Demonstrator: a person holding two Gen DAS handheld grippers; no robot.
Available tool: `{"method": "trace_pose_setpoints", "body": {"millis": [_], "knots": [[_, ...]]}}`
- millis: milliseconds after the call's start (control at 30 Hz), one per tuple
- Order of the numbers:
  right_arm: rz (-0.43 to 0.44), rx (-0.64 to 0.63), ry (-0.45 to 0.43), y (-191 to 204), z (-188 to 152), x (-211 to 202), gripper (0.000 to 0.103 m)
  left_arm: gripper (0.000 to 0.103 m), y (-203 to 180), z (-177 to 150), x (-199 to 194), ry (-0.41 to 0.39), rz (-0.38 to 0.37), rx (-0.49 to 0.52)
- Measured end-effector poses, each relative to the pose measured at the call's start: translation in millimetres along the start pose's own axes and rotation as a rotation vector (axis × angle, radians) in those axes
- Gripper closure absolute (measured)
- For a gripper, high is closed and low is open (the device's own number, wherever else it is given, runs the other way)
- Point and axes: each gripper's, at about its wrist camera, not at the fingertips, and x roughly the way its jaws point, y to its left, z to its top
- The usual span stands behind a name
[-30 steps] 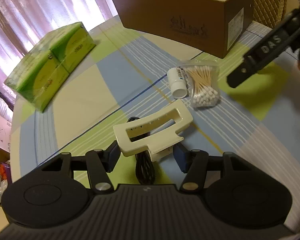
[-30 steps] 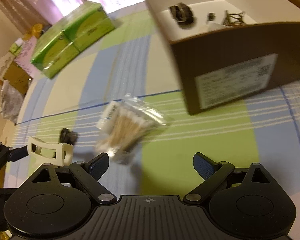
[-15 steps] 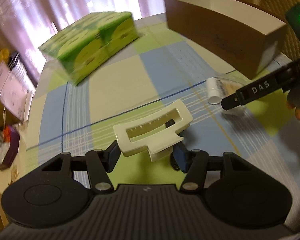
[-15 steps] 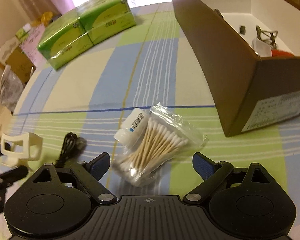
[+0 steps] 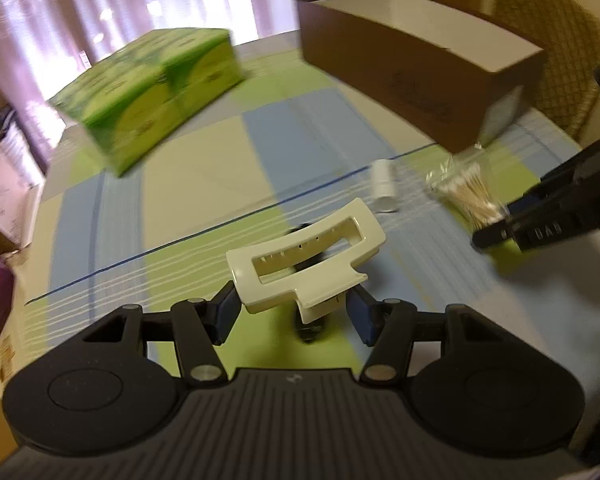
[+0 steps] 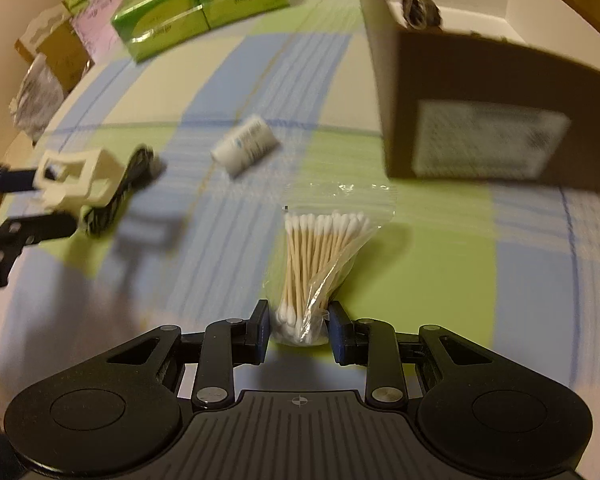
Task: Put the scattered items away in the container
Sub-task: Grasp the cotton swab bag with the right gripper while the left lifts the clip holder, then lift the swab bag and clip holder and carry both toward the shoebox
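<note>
My left gripper [image 5: 292,314] is shut on a cream hair claw clip [image 5: 304,264] and holds it above the checked tablecloth; the clip also shows in the right wrist view [image 6: 76,178]. My right gripper [image 6: 298,330] is shut on a clear bag of cotton swabs [image 6: 320,256], seen from the left wrist too [image 5: 466,192]. A small white bottle [image 6: 246,150] lies on its side beside it. A coiled black cable [image 6: 122,194] lies under the clip. The brown cardboard box [image 6: 480,128] stands at the far right, with small items inside.
A green pack of tissue boxes [image 5: 152,92] sits at the table's far left. A wicker chair [image 5: 556,64] stands behind the box. Bags and cartons [image 6: 56,52] lie on the floor past the left table edge.
My right gripper moved down over the cotton swab bag and closed on its near end. My left gripper kept the clip and swung, with the box now farther right.
</note>
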Motion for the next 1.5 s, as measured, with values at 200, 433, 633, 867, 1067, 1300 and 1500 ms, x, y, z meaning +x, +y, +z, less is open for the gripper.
{"method": "trace_pose_setpoints", "body": {"millis": [200,433,633,867,1067,1300,1500], "knots": [[-0.049,0.015,0.021,-21,-30,-22,0.032,0.049,-28,-2,10,0.034,-0.123,0.041],[-0.102,0.048,-0.042,-27,-37,-37,0.013,0.049,-58,-12,36,0.119,-0.210,0.040],[-0.093,0.086,-0.042,-34,-43,-39,0.013,0.040,-67,-16,31,0.115,-0.227,0.133],[-0.101,0.113,-0.049,-41,-46,-41,0.013,0.031,-73,-11,20,0.052,-0.198,0.424],[-0.104,0.130,-0.044,-46,-53,-43,0.013,0.034,-86,-10,38,0.060,-0.246,0.575],[-0.088,0.155,-0.038,-54,-56,-42,0.013,0.053,-72,-13,36,0.164,-0.260,0.340],[-0.074,0.102,-0.037,-48,-49,-42,0.013,0.053,-67,-11,28,0.194,-0.287,0.145]]}}
